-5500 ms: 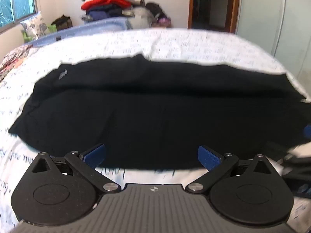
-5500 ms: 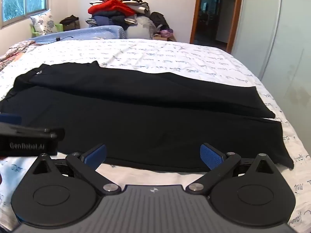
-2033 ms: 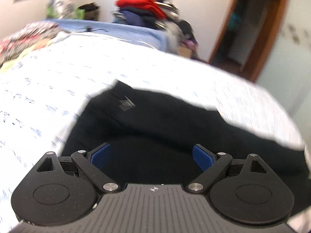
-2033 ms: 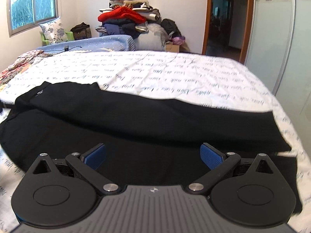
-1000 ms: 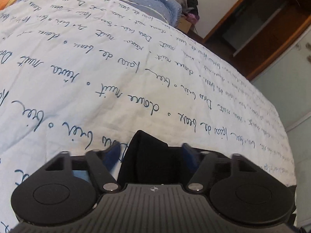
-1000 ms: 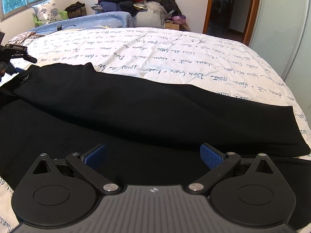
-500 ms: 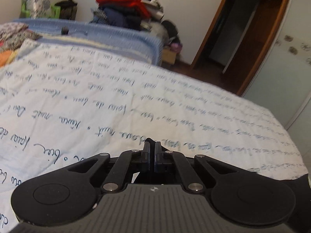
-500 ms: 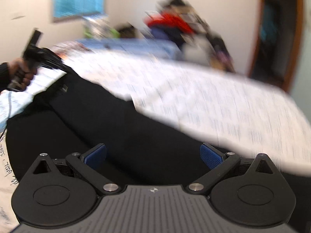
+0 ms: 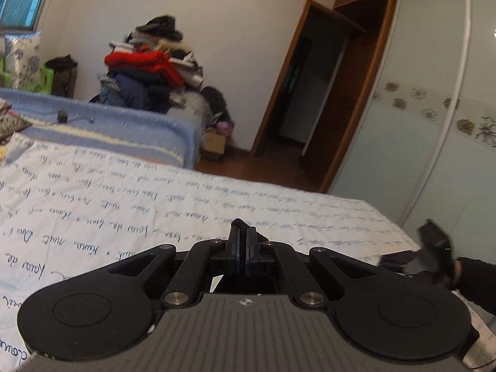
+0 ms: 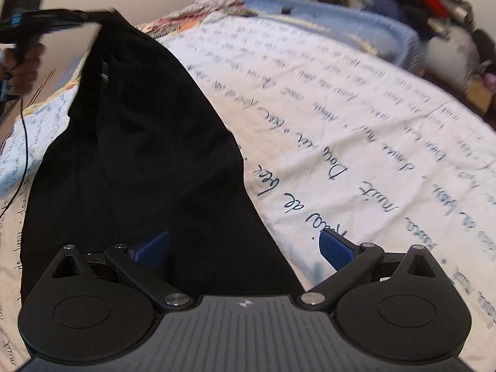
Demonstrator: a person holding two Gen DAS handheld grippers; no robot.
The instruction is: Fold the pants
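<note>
The black pants [image 10: 139, 155] lie on the bed, with one corner of the waist end pulled up off the sheet. My left gripper [image 9: 242, 245] is shut on that corner and holds it raised; it also shows in the right wrist view [image 10: 90, 15] at the top left, with the cloth hanging from it. My right gripper [image 10: 245, 248] is open, its blue pads [image 10: 155, 248] astride the pants' right edge low over the bed. The right gripper shows in the left wrist view [image 9: 434, 248] at the far right.
The bed has a white sheet with blue script [image 10: 356, 124]. A blue blanket [image 9: 108, 130] lies at its far side. A pile of clothes [image 9: 148, 74] stands against the wall. An open door [image 9: 310, 99] and a sliding wardrobe [image 9: 434, 139] are to the right.
My left gripper closed on the waist corner and lifted it off the bed. My right gripper swung left and down to the pants' edge, still open.
</note>
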